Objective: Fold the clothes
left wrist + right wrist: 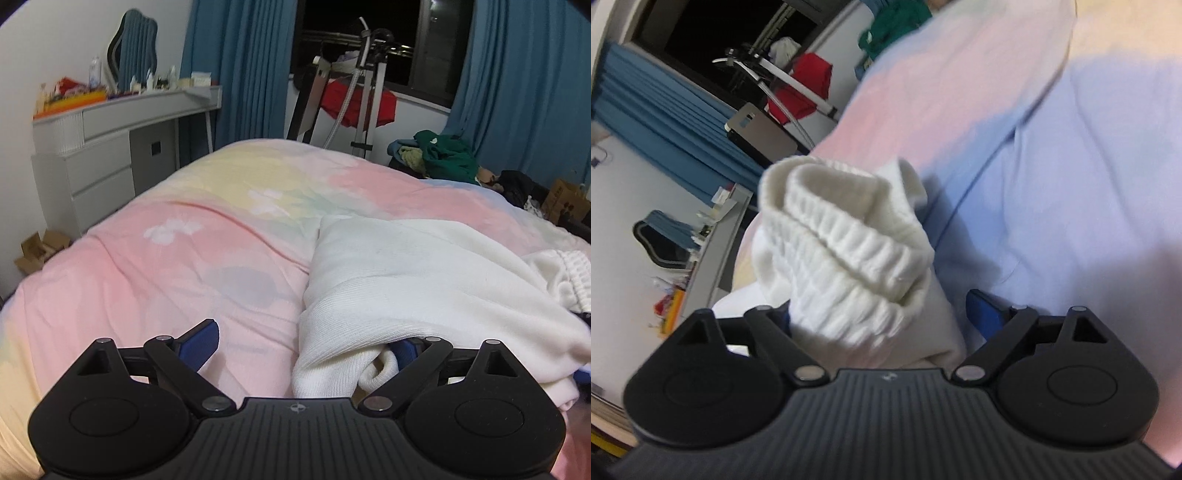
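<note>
One white knitted sweater [424, 280] lies on the bed, on top of a pastel quilt [166, 258] patterned in pink, yellow and pale blue. From the left wrist view the garment is bunched toward the right side of the quilt, with a rolled edge near the camera and a ribbed hem [570, 277] showing at the far right.

The left gripper [301, 345] stands wide, its two blue fingers far apart. The left finger [199, 341] rests bare over the quilt; the right one is mostly buried under the sweater's near fold, so cloth sits between the fingers but nothing is pinched.

The right gripper [877, 314] is also spread wide. A bundle of the sweater [849, 258], with its thick ribbed cuff [846, 218] doubled over, fills the space between the fingers and rises above them. Only one blue finger [984, 314] shows clearly on the right; the other is hidden behind the knit. Whether the cloth touches either finger I cannot tell.

Beyond the bed stands one grey bench with drawers [107, 147], cluttered on top and carrying one wavy mirror [135, 51]. Blue curtains [243, 66] hang on both sides of a dark window. One red cloth [356, 101] is draped on a metal stand, and a heap of green and dark clothes [447, 155] sits at the bed's far corner. Two cardboard boxes are visible, one [37, 251] by the drawers and one [567, 199] at the right.
</note>
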Motion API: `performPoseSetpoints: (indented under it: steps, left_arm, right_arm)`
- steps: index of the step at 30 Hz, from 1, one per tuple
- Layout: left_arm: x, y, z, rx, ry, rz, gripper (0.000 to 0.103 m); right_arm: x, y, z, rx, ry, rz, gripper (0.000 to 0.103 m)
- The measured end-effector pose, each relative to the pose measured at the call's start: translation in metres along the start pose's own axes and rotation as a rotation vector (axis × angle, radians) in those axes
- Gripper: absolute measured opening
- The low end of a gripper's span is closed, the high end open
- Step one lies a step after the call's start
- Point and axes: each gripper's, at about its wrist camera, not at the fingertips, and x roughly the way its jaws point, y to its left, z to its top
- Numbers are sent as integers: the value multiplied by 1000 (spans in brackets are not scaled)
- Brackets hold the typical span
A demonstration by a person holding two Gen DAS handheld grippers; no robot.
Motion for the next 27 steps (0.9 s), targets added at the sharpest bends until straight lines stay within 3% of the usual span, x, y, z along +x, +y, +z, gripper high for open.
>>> performPoseSetpoints:
  steps: [5, 10, 14, 17, 20, 24, 27]
  left_arm:
    - [1, 4, 0, -37, 21, 4, 95]
    - [4, 20, 3, -157, 95, -37, 94]
    - [4, 41, 9, -283, 189, -181, 93]
    - [1, 58, 15, -365, 267, -377, 98]
    - [1, 78, 21, -470, 268, -537, 103]
    - [30, 88, 37, -544, 282, -496, 103]
    - [72, 87, 42, -575, 382, -490, 103]
  right_arm:
    - [17, -1, 3, 21, 73, 62, 98]
    - [5, 22, -1, -94, 44, 96, 91]
    - [9, 24, -5, -130, 67, 10, 74]
    - [1, 29, -5, -132, 41, -30, 58]
    - [-10, 37, -9, -138, 6, -43, 52]
    - [-18, 40, -11, -157, -12, -42, 51]
    - [-17, 38, -9, -157, -15, -34, 51]
